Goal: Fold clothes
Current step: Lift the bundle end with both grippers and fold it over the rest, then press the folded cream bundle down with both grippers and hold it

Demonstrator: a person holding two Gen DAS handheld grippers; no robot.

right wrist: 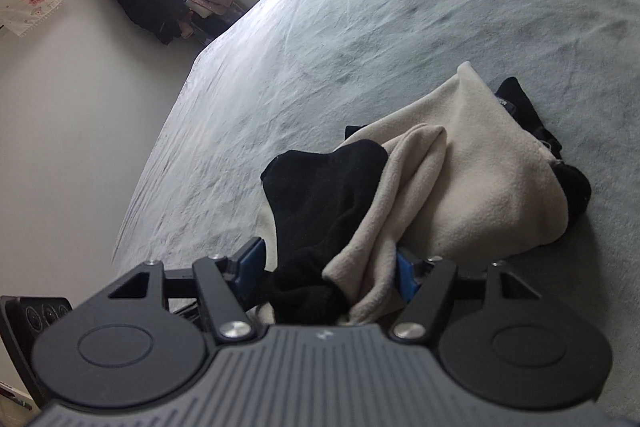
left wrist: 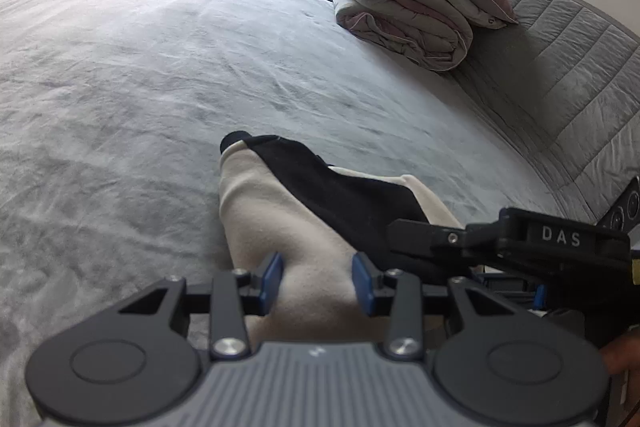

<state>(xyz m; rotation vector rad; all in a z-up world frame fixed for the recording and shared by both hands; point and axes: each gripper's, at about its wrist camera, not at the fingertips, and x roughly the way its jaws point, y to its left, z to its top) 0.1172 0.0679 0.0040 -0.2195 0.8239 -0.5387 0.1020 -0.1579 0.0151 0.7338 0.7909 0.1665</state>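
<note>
Garment: cream-and-black fleece piece (right wrist: 460, 179) lies bunched on the grey bed (right wrist: 400, 27), at its near edge, with cream folds over black parts and a black end poking out at the far right.
Right tongs (right wrist: 328, 279): blue pads stand on either side of a gathered wad of black and cream cloth; they look clamped on the garment, though the cloth hides how tightly.
Left tongs (left wrist: 318, 279): pads stand apart with cream cloth lying between them, not pinched.
Stage: the heap is neither spread flat nor neatly folded, so it fits either a garment being opened out or one being gathered mid-fold; which, I cannot tell.
Doing it well: the left tongs want a single edge or seam rather than a thick fold, well apart from the right grip, so the cloth can hang taut between them.
Risk: fleece is thick and layers slip, so a bunched grip may drop one.
Surroundings: folded quilt (left wrist: 404, 15) sits far right, well clear.
</note>
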